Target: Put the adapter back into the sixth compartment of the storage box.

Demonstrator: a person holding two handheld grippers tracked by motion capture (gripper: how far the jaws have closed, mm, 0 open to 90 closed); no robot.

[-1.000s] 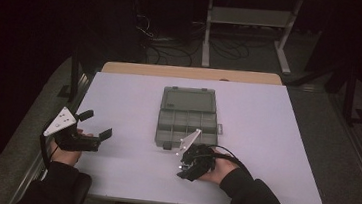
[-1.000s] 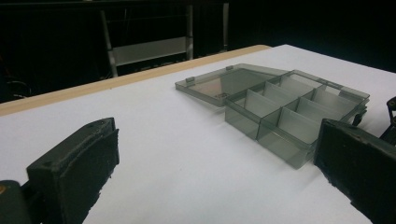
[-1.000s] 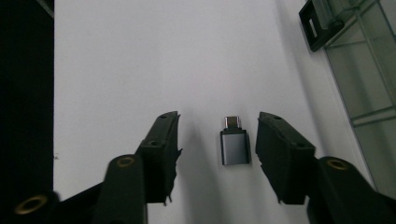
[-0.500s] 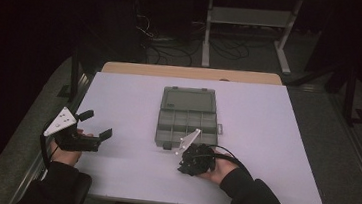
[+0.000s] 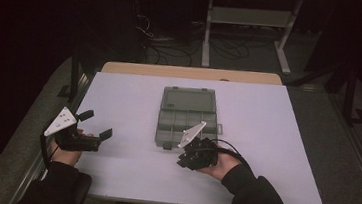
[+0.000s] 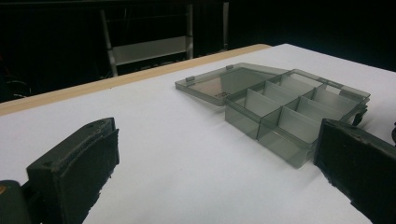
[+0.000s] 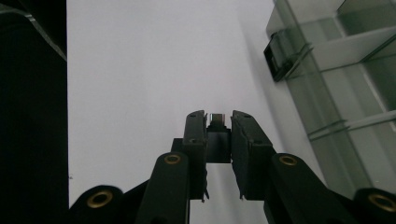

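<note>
While the right gripper (image 7: pixel 218 120) lies low over the white tabletop (image 5: pixel 277 126), its two black jaws stand pinched on a small dark block with a silvery metal end (image 7: pixel 216 117), which sits between the pads near their tips; the jaws have just been closing onto it. Seen from the high view, this right gripper (image 5: pixel 189 155) rests just beside the near edge of a smoke-grey translucent plastic compartment box (image 5: pixel 187 117), held by the person's right hand (image 5: pixel 220 166) in a dark sleeve.

Box: placed at the middle of the table, lid (image 6: pixel 224 84) folded back flat on the far side, divided trays (image 6: pixel 285 112) showing. A dark latch (image 7: pixel 275 56) hangs at the box's near rim.

Left gripper (image 5: pixel 94 125): jaws spread wide, nothing between them, held above the table's left edge, well apart from the box. Its black padded fingers (image 6: pixel 84 172) frame bare tabletop with the box beyond.

Background: light wooden table edge (image 5: pixel 187 72), grey metal rack (image 5: pixel 250 18), cables on the dark floor (image 5: pixel 175 41).
</note>
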